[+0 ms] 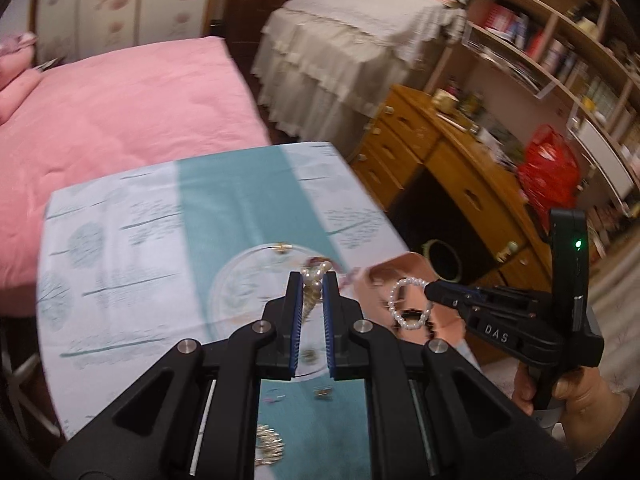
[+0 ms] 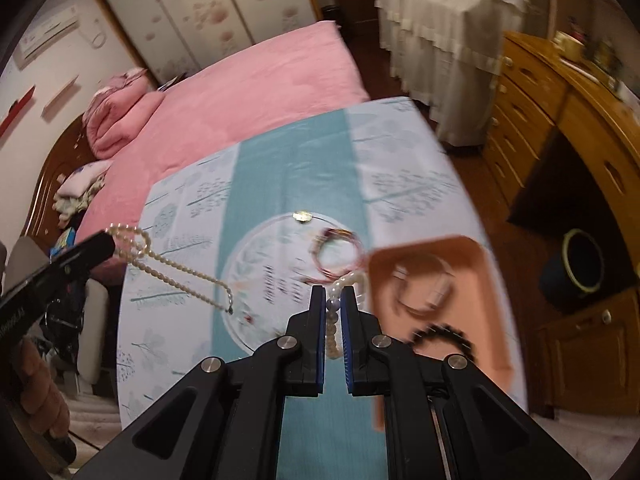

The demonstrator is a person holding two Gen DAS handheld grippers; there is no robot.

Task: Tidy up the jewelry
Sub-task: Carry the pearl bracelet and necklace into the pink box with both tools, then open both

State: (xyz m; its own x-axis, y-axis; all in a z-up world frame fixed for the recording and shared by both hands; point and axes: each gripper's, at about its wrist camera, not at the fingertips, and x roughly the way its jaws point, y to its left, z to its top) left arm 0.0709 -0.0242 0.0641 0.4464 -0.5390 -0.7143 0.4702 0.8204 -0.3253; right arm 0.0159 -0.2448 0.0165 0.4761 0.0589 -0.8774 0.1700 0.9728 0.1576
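Observation:
My left gripper (image 1: pixel 312 278) is shut on a bunched pearl necklace (image 1: pixel 316 272) above a clear round plate (image 1: pixel 240 280). From the right wrist view the left gripper (image 2: pixel 110 242) is at the left, and the necklace (image 2: pixel 176 264) dangles from it in two strands over the table. My right gripper (image 2: pixel 335 292) is shut on a white pearl bracelet (image 2: pixel 352 278) beside a pink tray (image 2: pixel 472 256). In the left wrist view the right gripper (image 1: pixel 428 292) holds that bracelet (image 1: pixel 394 308) as a hanging ring over the tray (image 1: pixel 384 272).
A red wire bangle (image 2: pixel 340 252) lies on the plate (image 2: pixel 248 264), and a black bead bracelet (image 2: pixel 444 336) lies in the tray. Gold pieces (image 1: pixel 270 444) rest on the teal-and-white cloth (image 1: pixel 224 200). A pink bed (image 1: pixel 120 112) and a wooden desk (image 1: pixel 460 176) flank the table.

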